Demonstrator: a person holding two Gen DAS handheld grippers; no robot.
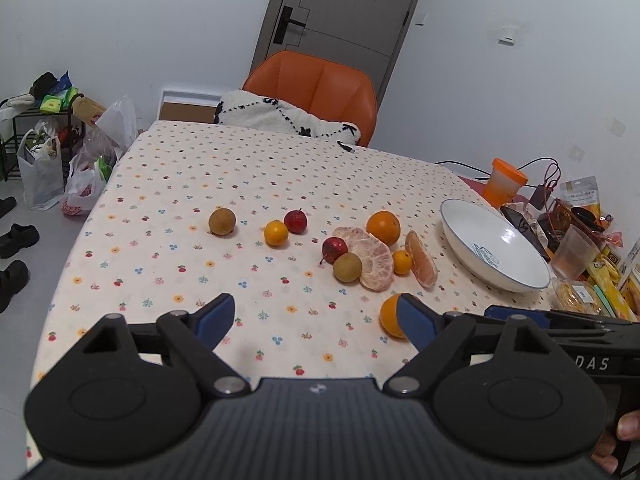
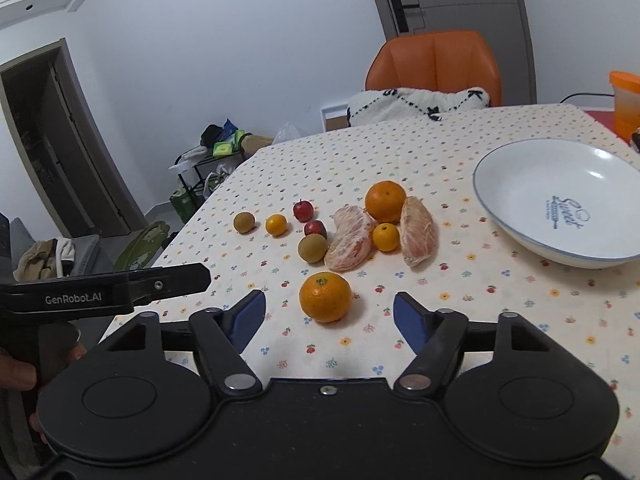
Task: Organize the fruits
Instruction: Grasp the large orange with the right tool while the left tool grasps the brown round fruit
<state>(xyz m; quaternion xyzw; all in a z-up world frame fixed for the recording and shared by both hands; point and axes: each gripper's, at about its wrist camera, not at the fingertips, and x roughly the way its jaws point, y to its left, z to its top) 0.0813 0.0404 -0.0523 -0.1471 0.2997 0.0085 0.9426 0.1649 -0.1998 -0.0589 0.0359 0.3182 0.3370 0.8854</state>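
Observation:
Fruit lies scattered on the dotted tablecloth: two large oranges (image 2: 325, 297) (image 2: 385, 201), two small oranges (image 2: 276, 224) (image 2: 386, 237), two red apples (image 2: 303, 210) (image 2: 315, 228), two brown kiwis (image 2: 244, 222) (image 2: 313, 248) and two peeled pomelo pieces (image 2: 349, 238) (image 2: 418, 230). An empty white bowl (image 2: 560, 200) sits to the right. My right gripper (image 2: 329, 314) is open, its blue pads either side of the near orange, short of it. My left gripper (image 1: 316, 320) is open over bare cloth; the near orange (image 1: 390, 316) shows behind its right pad.
An orange chair (image 1: 316, 88) with a white cushion stands at the table's far side. An orange-lidded cup (image 1: 504, 182), cables, a plastic cup and snack packets crowd the table's right edge. Bags and a rack (image 1: 44, 148) stand on the floor at left.

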